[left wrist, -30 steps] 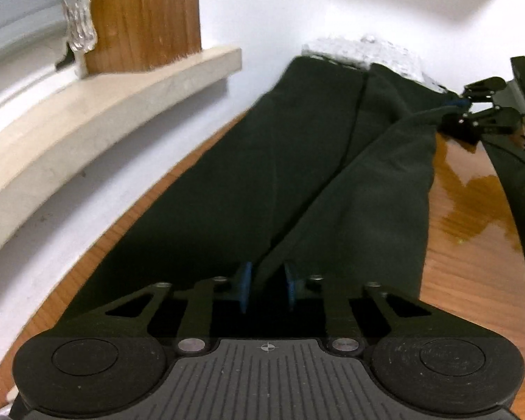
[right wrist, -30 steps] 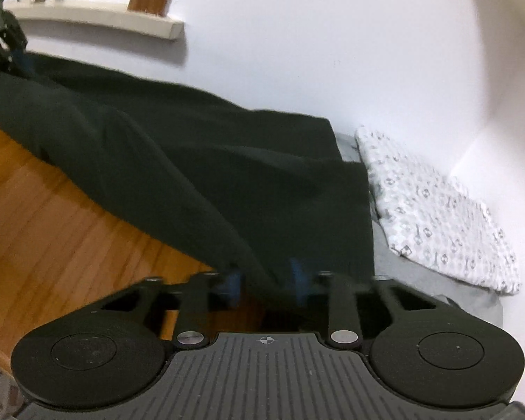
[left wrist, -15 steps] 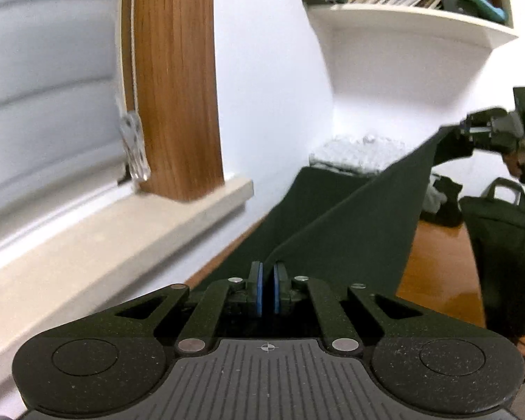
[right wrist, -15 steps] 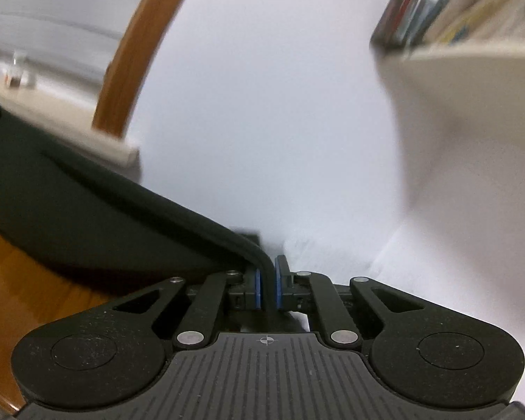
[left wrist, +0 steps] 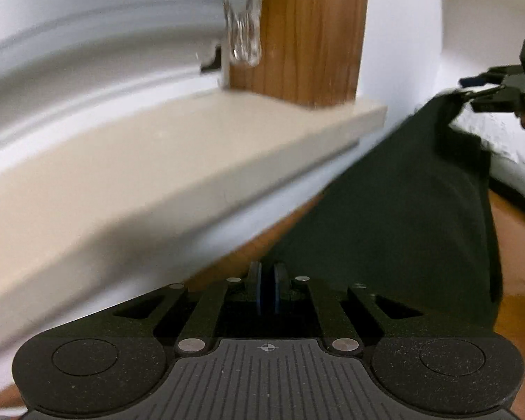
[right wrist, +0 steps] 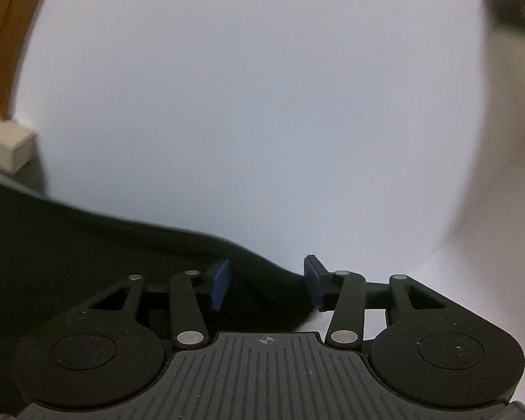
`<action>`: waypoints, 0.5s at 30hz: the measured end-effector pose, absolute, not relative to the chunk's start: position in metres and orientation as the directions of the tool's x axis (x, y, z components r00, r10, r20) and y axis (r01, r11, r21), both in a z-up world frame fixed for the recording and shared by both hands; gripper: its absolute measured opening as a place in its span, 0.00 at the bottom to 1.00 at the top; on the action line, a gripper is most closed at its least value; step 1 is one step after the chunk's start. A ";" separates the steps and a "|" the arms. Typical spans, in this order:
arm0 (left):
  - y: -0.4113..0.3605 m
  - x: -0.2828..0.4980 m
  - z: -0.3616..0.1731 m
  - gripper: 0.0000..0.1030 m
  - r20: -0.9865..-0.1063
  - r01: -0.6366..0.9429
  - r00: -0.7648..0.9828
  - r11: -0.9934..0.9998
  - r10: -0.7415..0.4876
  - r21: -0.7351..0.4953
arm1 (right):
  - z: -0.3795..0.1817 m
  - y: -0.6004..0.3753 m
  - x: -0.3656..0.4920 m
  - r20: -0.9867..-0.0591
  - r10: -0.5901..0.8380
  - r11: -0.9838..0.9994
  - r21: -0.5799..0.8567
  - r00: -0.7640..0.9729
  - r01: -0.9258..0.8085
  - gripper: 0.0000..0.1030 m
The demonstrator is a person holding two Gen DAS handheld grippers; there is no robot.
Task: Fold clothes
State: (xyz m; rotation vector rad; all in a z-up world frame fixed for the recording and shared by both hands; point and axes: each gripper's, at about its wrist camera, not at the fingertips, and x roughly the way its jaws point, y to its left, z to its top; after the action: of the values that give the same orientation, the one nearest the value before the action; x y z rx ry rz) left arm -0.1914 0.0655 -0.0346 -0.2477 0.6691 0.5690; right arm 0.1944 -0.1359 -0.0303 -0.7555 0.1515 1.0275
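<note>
We see the left tool (left wrist: pixel 267 292) with its blue pads pressed together, almost touching; the dark garment (left wrist: pixel 402 217) starts right at its tips, but whether a thin edge of cloth is pinched there we cannot tell. The garment runs away from that tool along the wall, over the wooden table (left wrist: pixel 518 259), and rises toward the right tool (left wrist: pixel 479 85) at the far right of the left wrist view. A pale window sill (left wrist: pixel 178 161) and a wooden frame (left wrist: pixel 311 31) fill the left side, with a clear pull (left wrist: pixel 243 24) hanging by the frame. Patterned white cloth (left wrist: pixel 490 129) lies behind the garment's far end.

In the right wrist view the right tool's pads (right wrist: pixel 220 281) stand spread and are opening. A fold of the garment lies between them, close to the right pad, yet the pads do not press it. The white wall (right wrist: pixel 262 105) fills most of that view, blurred
</note>
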 end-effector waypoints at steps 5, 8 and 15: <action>0.073 -0.194 -0.047 0.34 -0.628 -0.581 0.655 0.812 0.420 -0.064 | -0.056 -0.159 0.210 -0.524 0.742 0.301 -0.296 0.418 -0.906 0.52; 0.077 -0.194 -0.058 0.35 -0.632 -0.578 0.661 0.811 0.405 -0.084 | -0.072 -0.164 0.221 -0.563 0.753 0.297 -0.169 0.339 -0.940 0.52; 0.073 -0.198 -0.062 0.36 -0.630 -0.553 0.678 0.827 0.378 -0.099 | -0.108 -0.165 0.253 -0.640 0.678 0.369 -0.130 0.362 -0.920 0.52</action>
State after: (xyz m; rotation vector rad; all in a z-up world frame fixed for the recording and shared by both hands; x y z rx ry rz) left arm -0.1978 0.0733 -0.0623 -0.2940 0.6362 0.5312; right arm 0.2532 -0.1651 -0.1081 -0.5230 0.5378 1.0914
